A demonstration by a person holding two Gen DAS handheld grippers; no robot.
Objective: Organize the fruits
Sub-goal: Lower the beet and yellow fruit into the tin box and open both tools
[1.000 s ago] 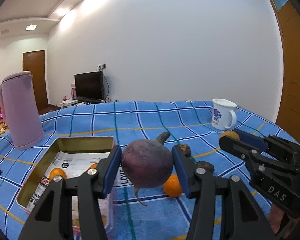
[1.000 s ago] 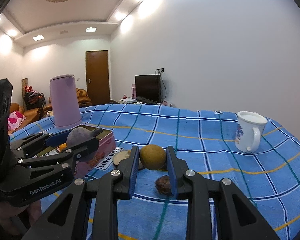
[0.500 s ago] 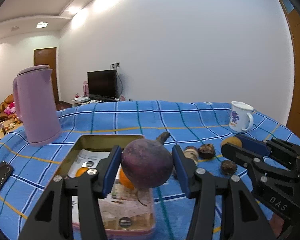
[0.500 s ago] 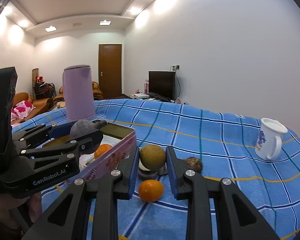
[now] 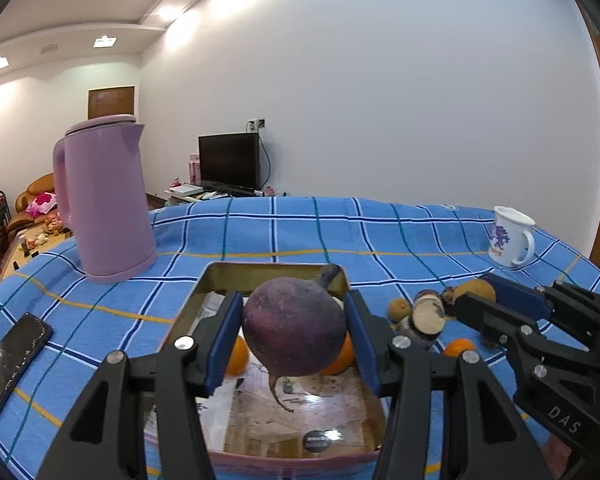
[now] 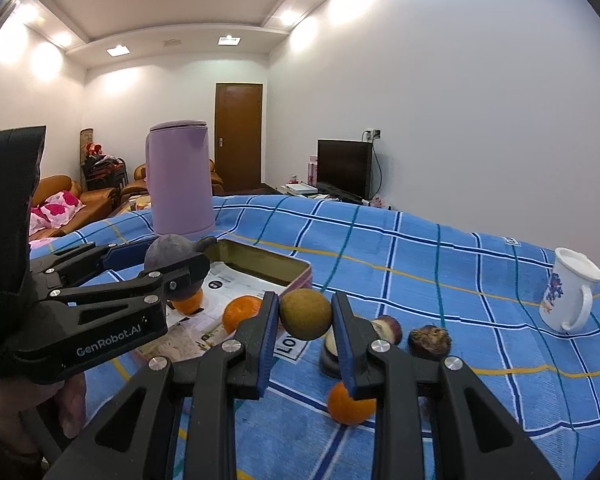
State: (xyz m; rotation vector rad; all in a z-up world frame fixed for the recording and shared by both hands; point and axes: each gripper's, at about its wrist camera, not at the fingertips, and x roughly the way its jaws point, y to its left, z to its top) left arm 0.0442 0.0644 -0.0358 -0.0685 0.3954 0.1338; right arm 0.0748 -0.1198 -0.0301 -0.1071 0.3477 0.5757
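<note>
Right now the beet (image 5: pixel 296 330) hangs clamped between the blue pads of the left hand-held gripper (image 5: pixel 294 336), its thin root pointing down and its stem stub tilted toward one o'clock, directly above the open tin (image 5: pixel 274 270). Inside the tin, on printed paper, lie two oranges (image 6: pixel 242 313), one peeking out at each side of the beet in the left wrist view. The right hand-held gripper (image 6: pixel 305 316) is closed on a round brownish-green fruit (image 6: pixel 305 314), held in the air just beside the tin's pink side wall, which shows lettering. From the left wrist view that gripper sits at three o'clock of the tin, with the brown fruit visible at its tip. Below and around it on the worktop (image 5: pixel 380 240), covered in a blue checked cloth, lie a loose orange (image 6: pixel 350 402), a cut piece showing a pale face (image 5: pixel 428 316), a small tan fruit (image 5: pixel 399 309) and a dark wrinkled fruit (image 6: pixel 430 342), all close together. Farther out at two o'clock stands a white mug (image 5: pixel 512 236) with a blue flower print, handle turned to the right. At ten o'clock of the tin stands a tall lilac kettle (image 5: pixel 102 200), and at nine o'clock a dark phone (image 5: pixel 14 360) lies flat near the cloth's edge. Beyond the worktop are a black television (image 5: pixel 229 160), a brown door (image 6: pixel 238 136) and a sofa (image 6: pixel 66 200) with pink cushions.
</note>
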